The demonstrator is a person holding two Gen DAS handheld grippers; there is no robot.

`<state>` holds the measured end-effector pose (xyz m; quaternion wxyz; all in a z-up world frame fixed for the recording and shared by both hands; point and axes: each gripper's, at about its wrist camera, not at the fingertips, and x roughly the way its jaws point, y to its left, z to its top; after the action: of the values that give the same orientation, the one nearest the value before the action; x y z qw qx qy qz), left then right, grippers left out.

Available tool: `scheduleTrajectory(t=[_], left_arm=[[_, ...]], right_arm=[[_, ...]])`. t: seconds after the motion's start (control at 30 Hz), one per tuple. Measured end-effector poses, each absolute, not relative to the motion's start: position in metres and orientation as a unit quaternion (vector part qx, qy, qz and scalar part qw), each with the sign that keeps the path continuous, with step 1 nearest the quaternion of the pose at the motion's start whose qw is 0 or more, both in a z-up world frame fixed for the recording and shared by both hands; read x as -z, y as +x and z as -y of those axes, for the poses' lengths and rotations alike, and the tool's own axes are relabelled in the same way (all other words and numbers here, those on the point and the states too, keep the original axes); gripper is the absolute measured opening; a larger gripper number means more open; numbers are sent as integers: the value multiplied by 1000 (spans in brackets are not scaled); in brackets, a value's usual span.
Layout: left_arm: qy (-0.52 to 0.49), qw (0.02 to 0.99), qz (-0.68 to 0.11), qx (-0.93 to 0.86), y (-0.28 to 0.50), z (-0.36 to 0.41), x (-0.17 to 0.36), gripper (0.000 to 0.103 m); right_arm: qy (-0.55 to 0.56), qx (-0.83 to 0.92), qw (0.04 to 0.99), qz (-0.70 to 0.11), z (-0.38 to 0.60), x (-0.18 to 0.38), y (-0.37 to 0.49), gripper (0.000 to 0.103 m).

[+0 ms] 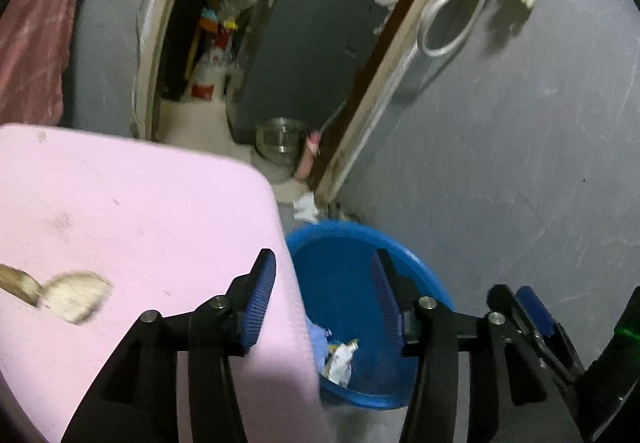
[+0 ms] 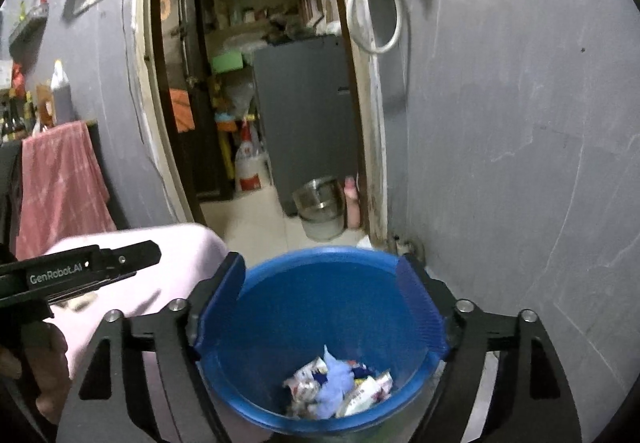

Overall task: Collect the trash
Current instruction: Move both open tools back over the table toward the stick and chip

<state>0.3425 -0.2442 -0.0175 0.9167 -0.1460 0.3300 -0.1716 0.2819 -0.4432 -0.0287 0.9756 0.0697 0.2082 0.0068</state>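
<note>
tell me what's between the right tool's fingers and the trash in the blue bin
Nothing. In the right wrist view the open right tool hangs above the blue bin, bare blue wall down to the trash.

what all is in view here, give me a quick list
bin: one, blue, on the floor by the grey wall
trash: several crumpled wrappers, white and pale blue, in the bin's bottom
pink surface: one, left of the bin
scraps: two, beige, on the pink surface
steel pot: one, in the doorway
towel: one, red, hanging at left
hose: one, white, on the wall
left tongs: open, empty
right tongs: open, empty, above the bin
</note>
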Motion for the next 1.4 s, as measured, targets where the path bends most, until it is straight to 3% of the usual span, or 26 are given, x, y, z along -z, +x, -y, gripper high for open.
scheduleTrajectory(t=[0.17,0.3,0.4,0.57,1.03,1.4], left_arm=[[-125,941,-271,161,321,216,-15,60],[-112,956,-229,141,304,191,-32,72],[-108,965,-204,124,291,171,-42,76],[-104,977,-166,88,270,133,-50,94],[-86,987,-133,17,237,48,-48,96],[-77,978,-192,11,240,13,-18,96]], right_arm=[[79,-13,983,-163,432,9,269,89],[82,-22,988,-127,418,-5,260,102],[82,-30,991,-101,405,-16,254,103],[76,-50,994,-61,381,-36,243,103],[60,-112,992,-15,304,-52,226,103],[6,-163,981,-108,251,-29,256,103]])
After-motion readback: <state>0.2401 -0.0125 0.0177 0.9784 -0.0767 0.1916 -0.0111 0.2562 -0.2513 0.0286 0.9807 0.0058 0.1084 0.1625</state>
